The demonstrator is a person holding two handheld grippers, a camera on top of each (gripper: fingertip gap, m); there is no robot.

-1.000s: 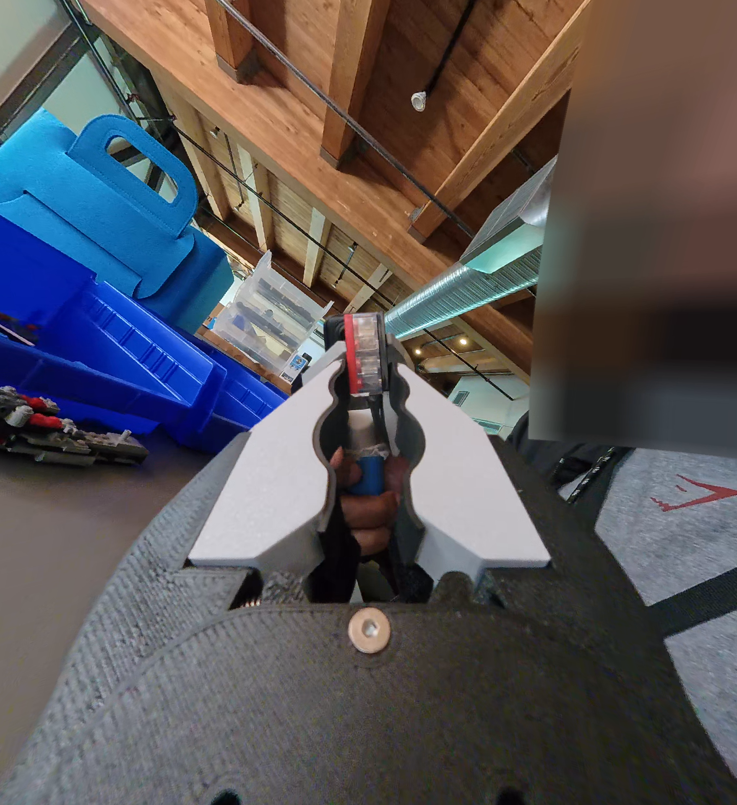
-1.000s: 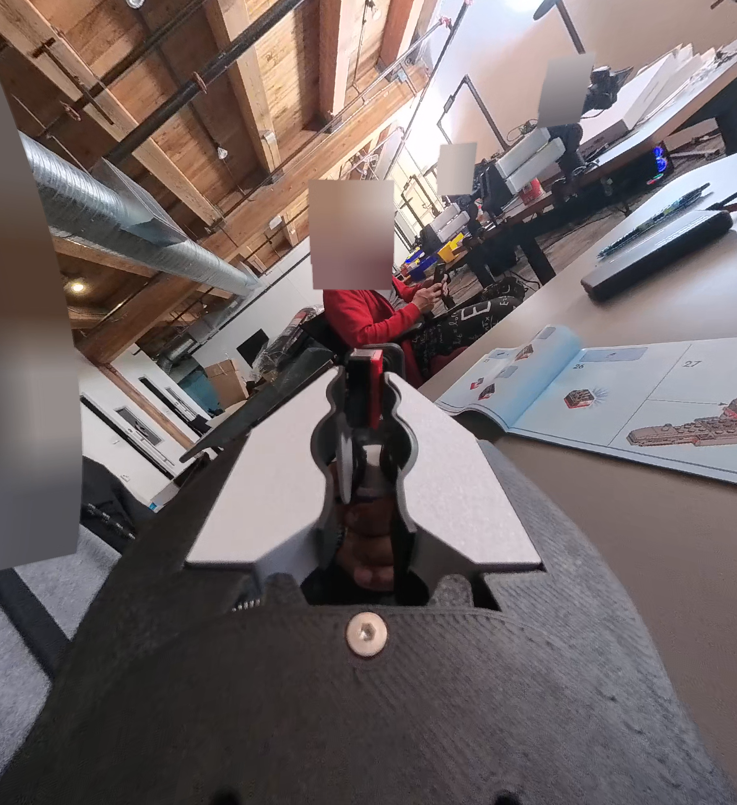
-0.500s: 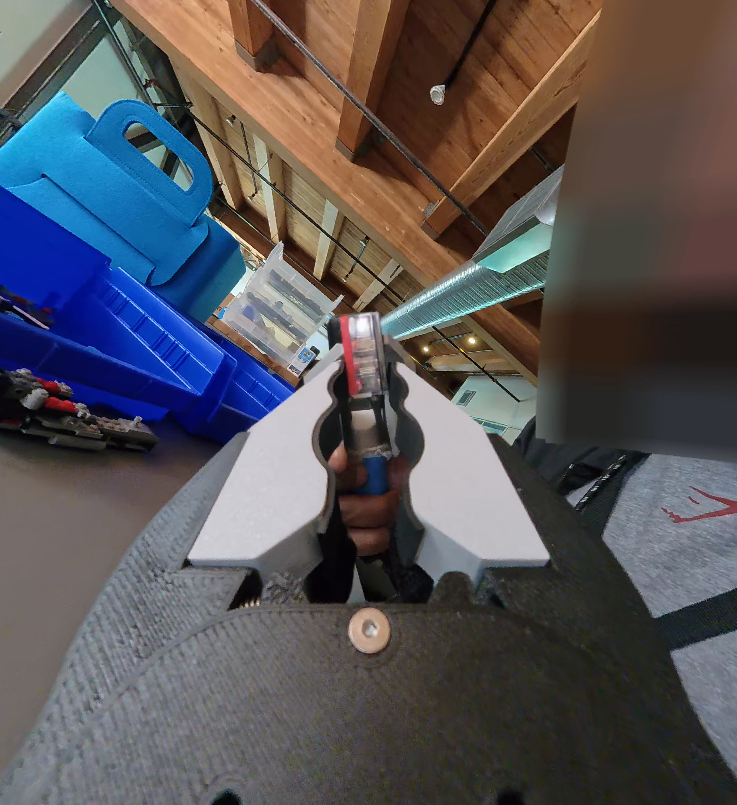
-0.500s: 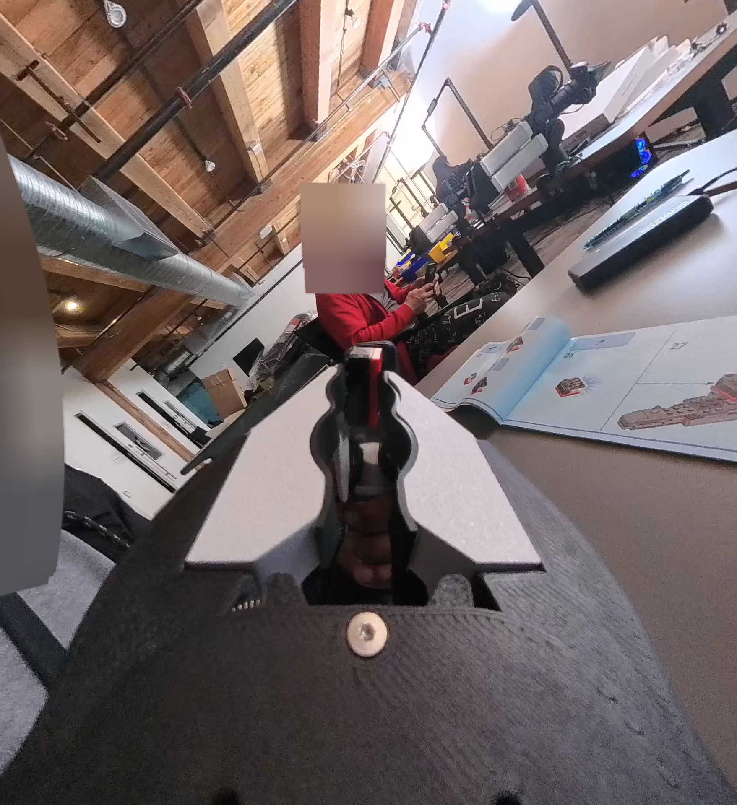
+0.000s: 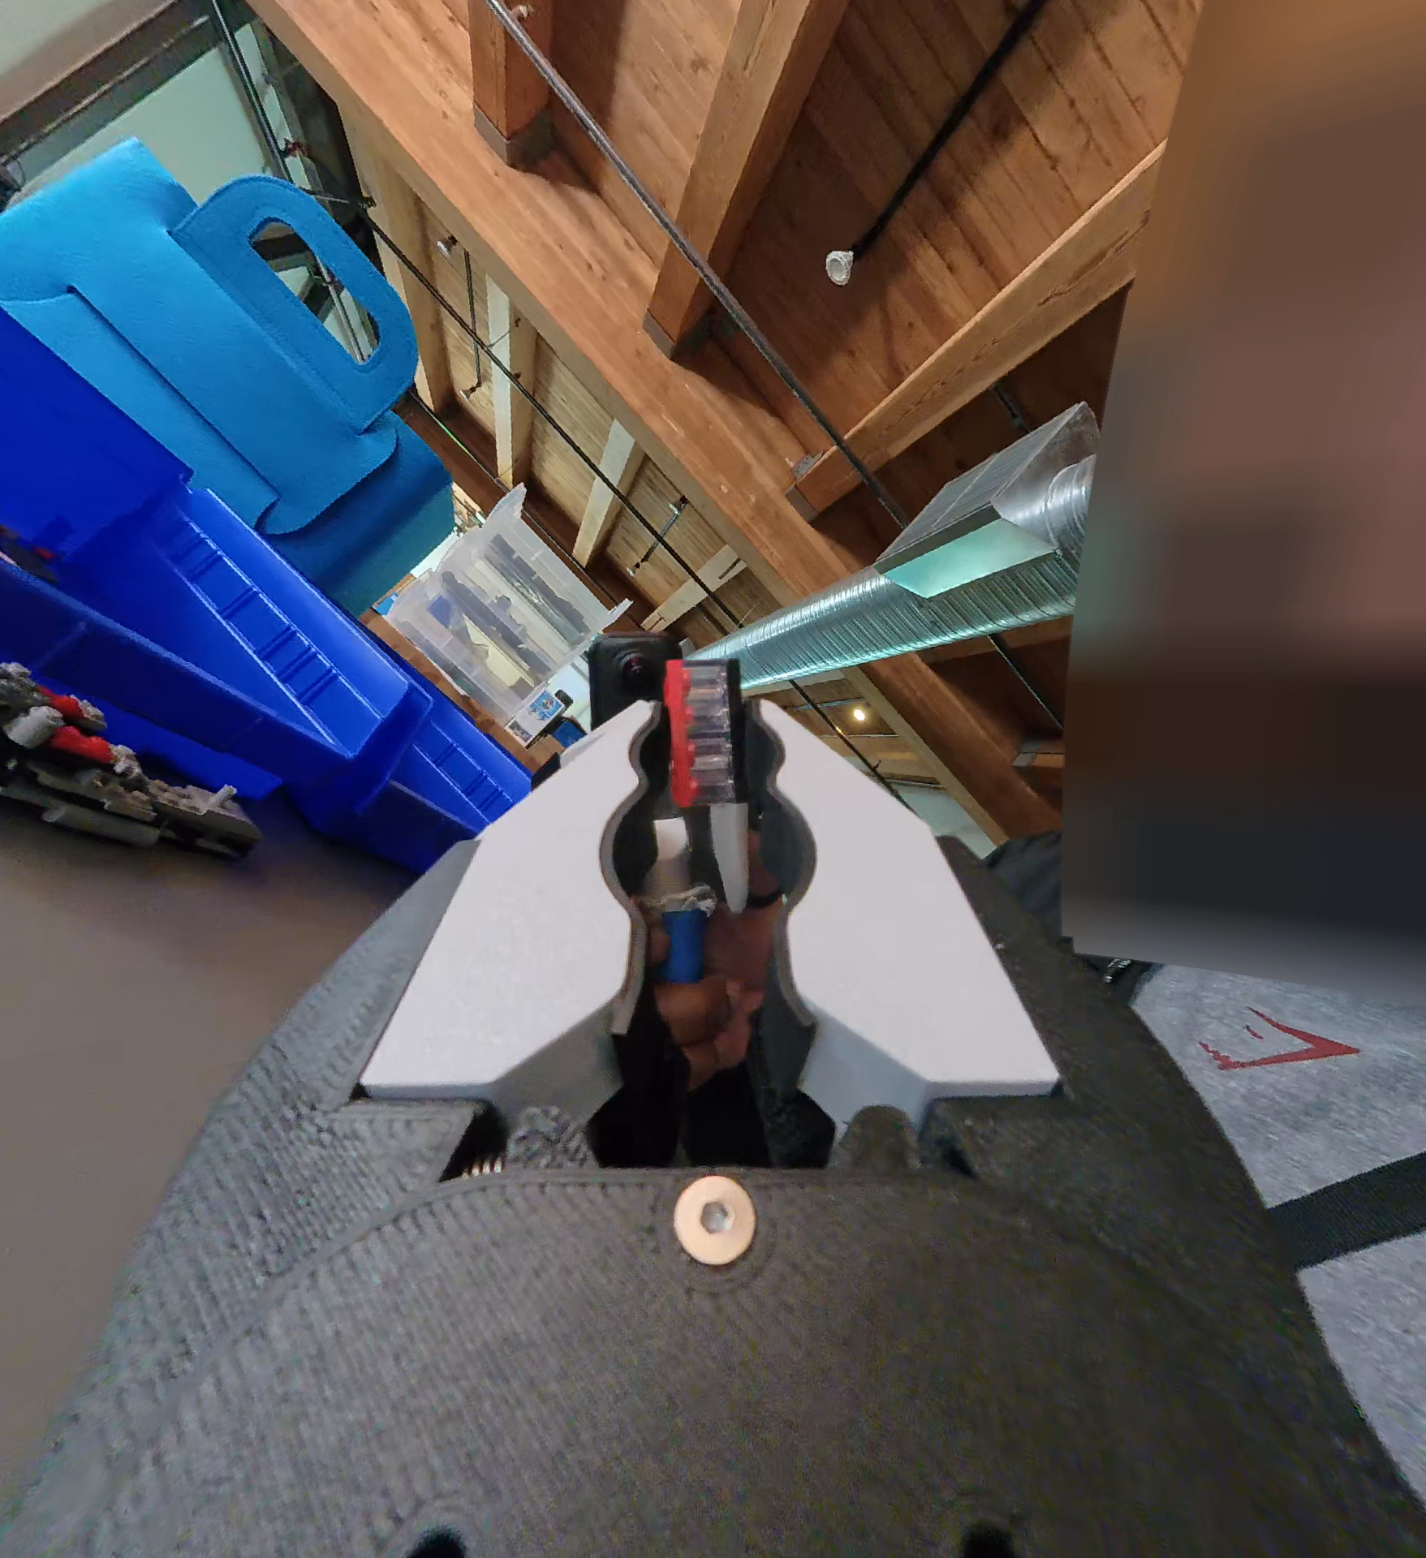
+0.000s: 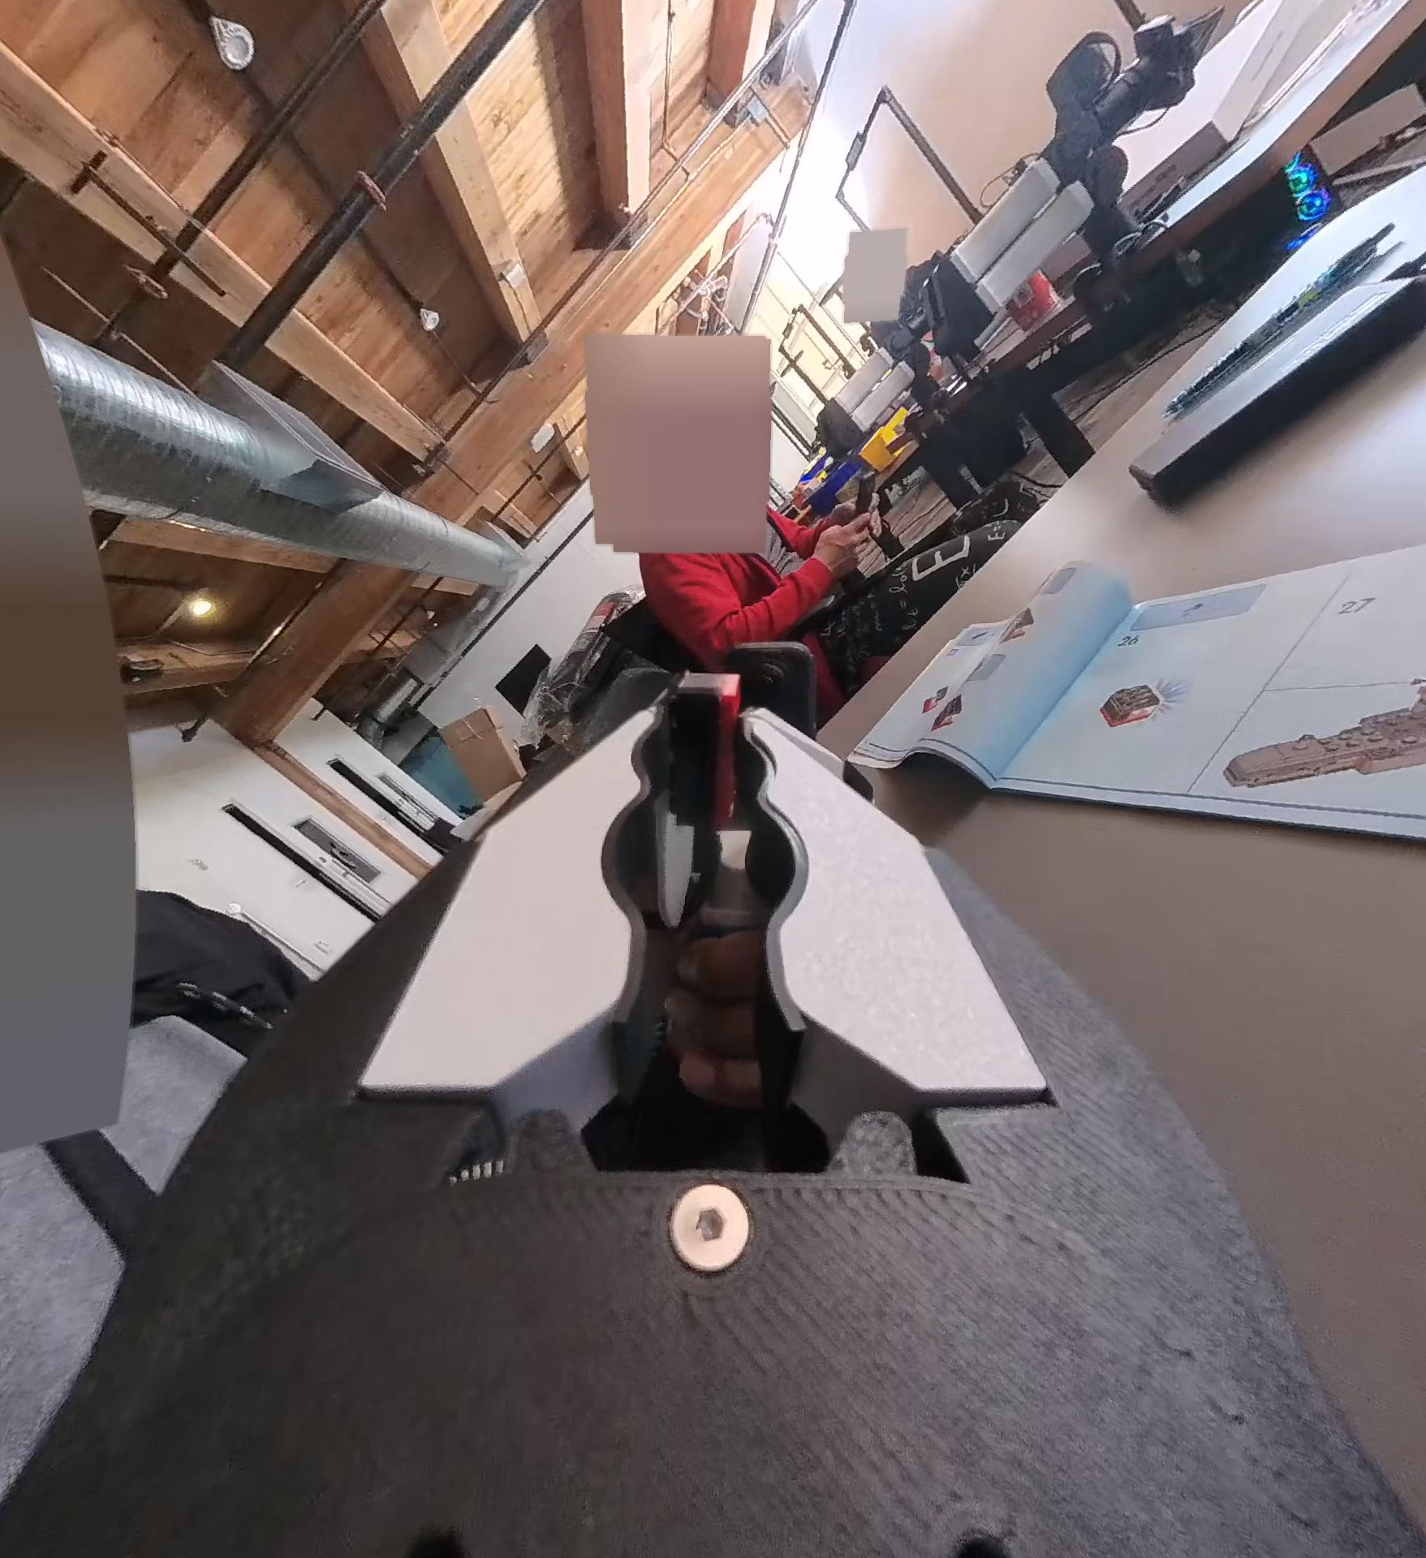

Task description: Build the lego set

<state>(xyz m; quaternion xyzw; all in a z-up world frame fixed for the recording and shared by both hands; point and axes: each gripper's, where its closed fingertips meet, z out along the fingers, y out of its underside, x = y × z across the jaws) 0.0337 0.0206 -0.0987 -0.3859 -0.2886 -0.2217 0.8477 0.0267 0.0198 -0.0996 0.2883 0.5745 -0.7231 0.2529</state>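
My left gripper [image 5: 702, 759] is shut on a small lego piece [image 5: 696, 717], a red plate with a clear part beside it, held at the fingertips. My right gripper [image 6: 705, 759] is shut on a small red and dark lego piece [image 6: 713, 717]. The two grippers face each other tip to tip above the table; the right gripper's white finger and camera show behind the piece in the left wrist view. I cannot tell whether both hold one joined piece. A partly built grey, black and red model [image 5: 85, 780] lies on the table [image 5: 102, 1054] at the left.
Blue bins [image 5: 254, 624] and a blue felt bag [image 5: 186, 354] stand behind the model. An open instruction booklet [image 6: 1198, 717] and a black flat device [image 6: 1283, 388] lie on the table [image 6: 1283, 1054] at the right. A person in red [image 6: 718, 599] sits beyond the table edge. Less than 4 cm separates the two grippers' tips.
Both grippers stay shut on the piece. The views have tilted a little: the model and bins have shifted in the left view, the booklet has slid right in the right view.
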